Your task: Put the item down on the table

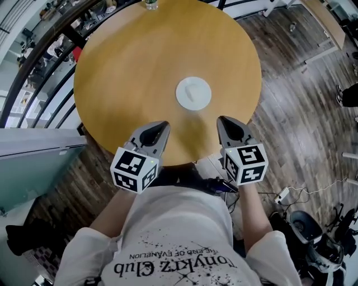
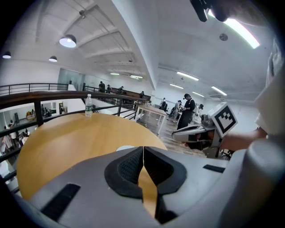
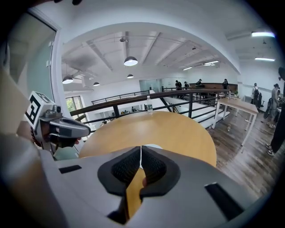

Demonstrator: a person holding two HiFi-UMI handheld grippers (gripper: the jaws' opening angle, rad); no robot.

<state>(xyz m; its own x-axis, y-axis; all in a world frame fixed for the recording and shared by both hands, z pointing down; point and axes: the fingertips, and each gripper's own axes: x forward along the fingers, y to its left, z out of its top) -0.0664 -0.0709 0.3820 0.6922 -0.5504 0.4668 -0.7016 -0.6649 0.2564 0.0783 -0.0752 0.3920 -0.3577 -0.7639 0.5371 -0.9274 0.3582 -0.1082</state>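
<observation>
Presently both grippers hang over the near edge of the round wooden desk [image 1: 134, 67], side by side and apart. The left gripper [image 2: 143, 150] has its jaws pressed together with nothing between them. The right gripper [image 3: 141, 149] is likewise closed and empty. A white disc [image 1: 193, 93] lies flat on the desk, just beyond the two gripper tips and between them, touching neither. A water bottle [image 1: 150, 4] stands upright at the far edge.
</observation>
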